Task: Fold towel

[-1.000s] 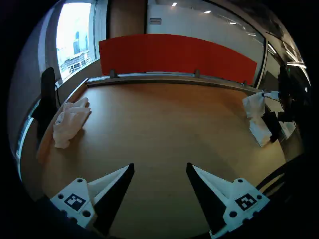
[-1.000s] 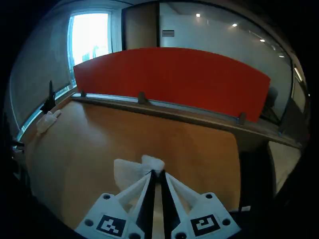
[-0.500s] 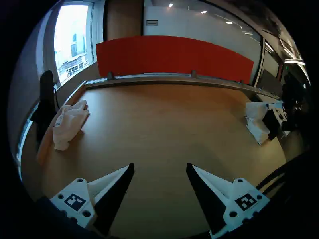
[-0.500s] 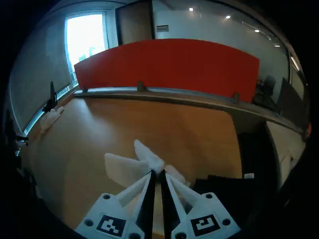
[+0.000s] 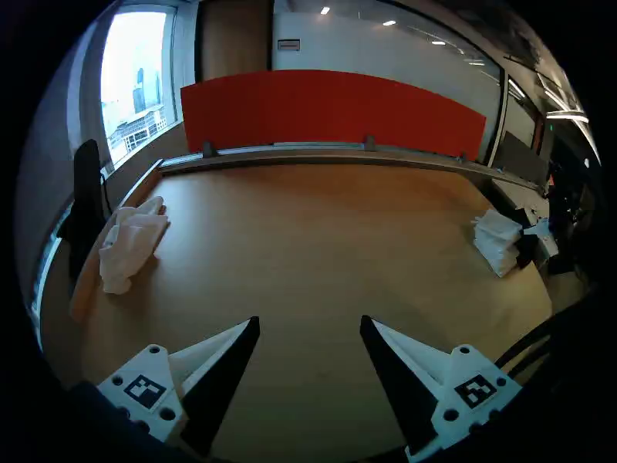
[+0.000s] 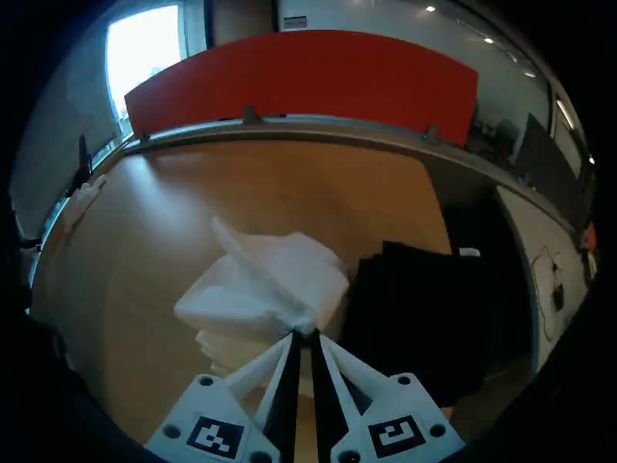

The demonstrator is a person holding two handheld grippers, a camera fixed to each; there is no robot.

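Note:
A white towel (image 6: 266, 289) lies bunched on a pile of folded white cloth near the desk's right edge. My right gripper (image 6: 303, 335) is shut on its near corner, just above the pile. The left gripper view shows the same white pile (image 5: 496, 241) far right on the wooden desk (image 5: 308, 231). A second, crumpled white towel (image 5: 129, 241) lies at the desk's far left edge, and shows small in the right gripper view as the towel (image 6: 80, 203). My left gripper (image 5: 308, 324) hovers open over the desk's near edge with nothing between its fingers.
A red divider panel (image 5: 332, 108) and a metal rail run along the back of the desk. A black flat object (image 6: 420, 305) lies right of the pile. A dark chair (image 5: 83, 201) stands beyond the left edge, under a window.
The right gripper has come down with the towel, from hanging above the desk to resting on the white pile. The left gripper stays open and has barely moved.

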